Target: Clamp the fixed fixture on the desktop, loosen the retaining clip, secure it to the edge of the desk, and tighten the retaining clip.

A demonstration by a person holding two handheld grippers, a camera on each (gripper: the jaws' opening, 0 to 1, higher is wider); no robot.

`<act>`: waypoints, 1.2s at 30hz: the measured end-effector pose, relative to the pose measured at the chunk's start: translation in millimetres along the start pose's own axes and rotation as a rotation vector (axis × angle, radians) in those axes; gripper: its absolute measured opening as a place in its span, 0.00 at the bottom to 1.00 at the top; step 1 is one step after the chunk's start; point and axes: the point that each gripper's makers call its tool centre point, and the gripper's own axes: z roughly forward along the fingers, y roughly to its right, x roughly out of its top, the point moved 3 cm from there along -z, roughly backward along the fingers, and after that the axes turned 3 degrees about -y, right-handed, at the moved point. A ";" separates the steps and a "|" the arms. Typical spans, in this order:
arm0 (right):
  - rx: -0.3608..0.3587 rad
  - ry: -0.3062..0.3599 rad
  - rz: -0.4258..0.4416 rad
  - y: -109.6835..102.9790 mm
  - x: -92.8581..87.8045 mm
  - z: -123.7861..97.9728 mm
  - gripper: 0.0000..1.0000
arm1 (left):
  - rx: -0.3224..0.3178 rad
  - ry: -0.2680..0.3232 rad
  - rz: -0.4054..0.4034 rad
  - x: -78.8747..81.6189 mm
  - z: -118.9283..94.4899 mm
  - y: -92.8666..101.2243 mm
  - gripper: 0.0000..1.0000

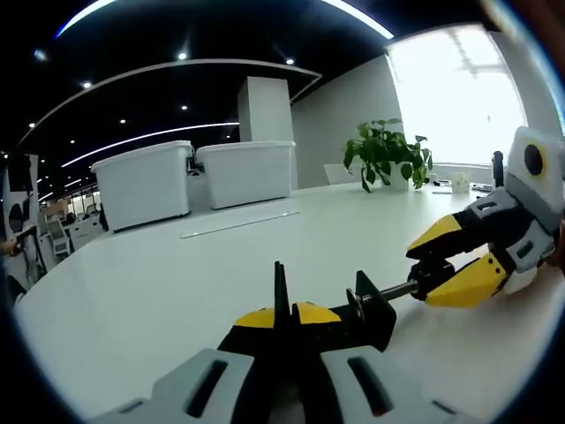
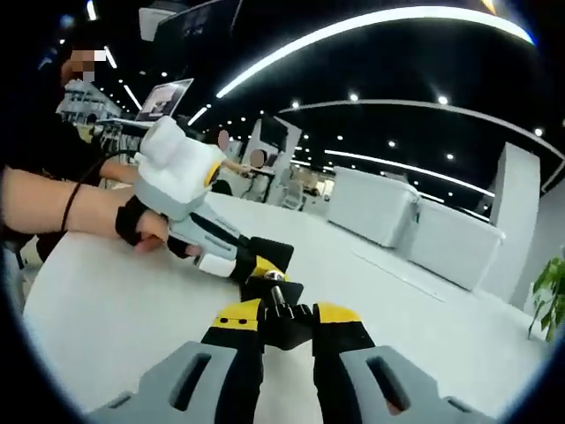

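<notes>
A black clamp fixture point(image 1: 366, 311) is held just above the white desk point(image 1: 177, 283). My left gripper point(image 1: 281, 314) is shut on its frame, yellow tips pressed together around it. The fixture's silver screw point(image 1: 399, 290) runs right to a black knob point(image 1: 425, 278), and my right gripper point(image 1: 434, 276) is shut on that knob. In the right gripper view my right gripper point(image 2: 287, 320) holds the knob point(image 2: 284, 316) between its yellow tips. Just beyond it, my left gripper point(image 2: 250, 265) comes in from the left, holding the fixture point(image 2: 267, 254).
Two white lidded bins point(image 1: 146, 184) point(image 1: 247, 170) stand at the back of the desk, with a potted plant point(image 1: 384, 152) to their right. A thin clear strip point(image 1: 238, 223) lies mid-desk. A gloved hand point(image 2: 141, 225) holds the left gripper. People sit far behind.
</notes>
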 end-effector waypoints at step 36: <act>-0.078 -0.028 -0.415 -6.0 1.6 3.9 0.20 | 0.007 -0.001 -0.003 -0.2 0.1 -1.5 0.06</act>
